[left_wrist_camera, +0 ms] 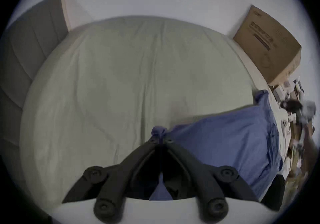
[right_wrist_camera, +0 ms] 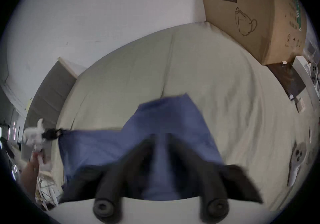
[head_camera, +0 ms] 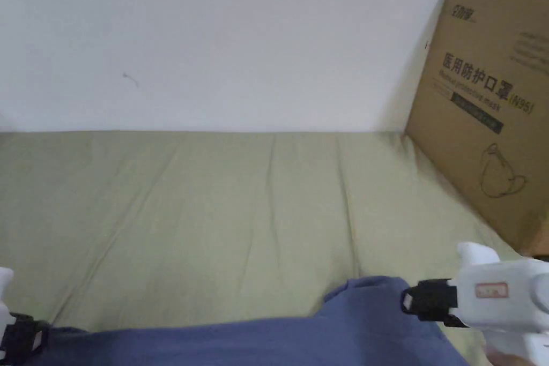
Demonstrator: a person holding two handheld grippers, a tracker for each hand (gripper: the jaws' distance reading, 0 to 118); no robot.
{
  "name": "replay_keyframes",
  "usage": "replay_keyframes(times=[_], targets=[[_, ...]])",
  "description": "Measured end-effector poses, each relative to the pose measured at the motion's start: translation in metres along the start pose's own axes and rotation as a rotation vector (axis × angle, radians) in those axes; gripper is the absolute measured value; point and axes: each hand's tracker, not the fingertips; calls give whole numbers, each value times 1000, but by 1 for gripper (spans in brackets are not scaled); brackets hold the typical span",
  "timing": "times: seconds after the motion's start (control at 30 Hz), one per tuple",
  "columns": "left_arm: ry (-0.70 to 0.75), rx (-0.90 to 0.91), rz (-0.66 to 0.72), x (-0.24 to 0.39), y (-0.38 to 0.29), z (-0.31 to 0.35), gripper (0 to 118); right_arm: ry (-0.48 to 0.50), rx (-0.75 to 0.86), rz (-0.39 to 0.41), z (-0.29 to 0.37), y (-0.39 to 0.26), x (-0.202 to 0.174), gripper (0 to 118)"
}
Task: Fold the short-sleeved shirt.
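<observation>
Holding the blue short-sleeved shirt (head_camera: 300, 332) stretched between them, both grippers sit at the near edge of the bed, the garment at about six o'clock in the head view. The left gripper (left_wrist_camera: 160, 138) has its jaws pinched together on a bunched bit of the blue fabric. The right gripper (right_wrist_camera: 158, 142) has cloth running between its jaws, yet blur keeps me from saying whether they press on it.

By my reading the fold has barely begun: the shirt is lifted and spread, no crease is laid, and every fold is left to do.

The pale green bedsheet (head_camera: 214, 211) lies wrinkled, with room to lay the shirt. A cardboard box (head_camera: 482, 110) stands at two o'clock against the wall, well apart from the cloth; it seems no obstacle.
</observation>
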Motion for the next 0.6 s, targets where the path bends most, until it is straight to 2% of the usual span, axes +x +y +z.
replay_keyframes(times=[0.03, 0.07, 0.1, 0.17, 0.23, 0.3, 0.33, 0.37, 0.4, 0.43, 0.47, 0.53, 0.6], targets=[[-13, 7, 3, 1, 1, 7, 0, -62, -52, -4, -21, 13, 7, 113], [-17, 16, 9, 3, 0, 13, 0, -125, -104, -9, -40, 21, 12, 116], [-12, 29, 12, 1, -1, 18, 0, -174, -115, -25, -52, 26, 16, 116], [-10, 67, 20, 2, 0, 29, 0, -195, -150, -48, -78, 25, 39, 115], [-13, 79, 21, 3, 0, 37, 0, -223, -194, -69, -93, 18, 50, 108], [-10, 70, 21, 4, 1, 39, 0, -198, -216, -40, -87, 21, 35, 104], [-9, 64, 21, 4, 0, 40, 0, -192, -213, 14, -82, 17, 29, 86], [-10, 61, 20, 4, -1, 41, 0, -220, -188, 80, -73, 12, 22, 64], [-7, 60, 16, 5, -2, 42, 0, -184, -168, 117, -66, 13, 14, 44], [0, 64, 11, 6, -4, 45, 0, -109, -171, 143, -58, 12, 9, 13], [0, 69, 12, 6, -6, 49, 0, -80, -159, 168, -47, 11, 3, 0], [-14, 129, 100, 2, -10, 65, 0, -133, 13, 257, -5, 7, -17, 0], [-34, 184, 147, 1, -11, 87, 0, -49, 101, 211, 34, 11, -23, 0]])
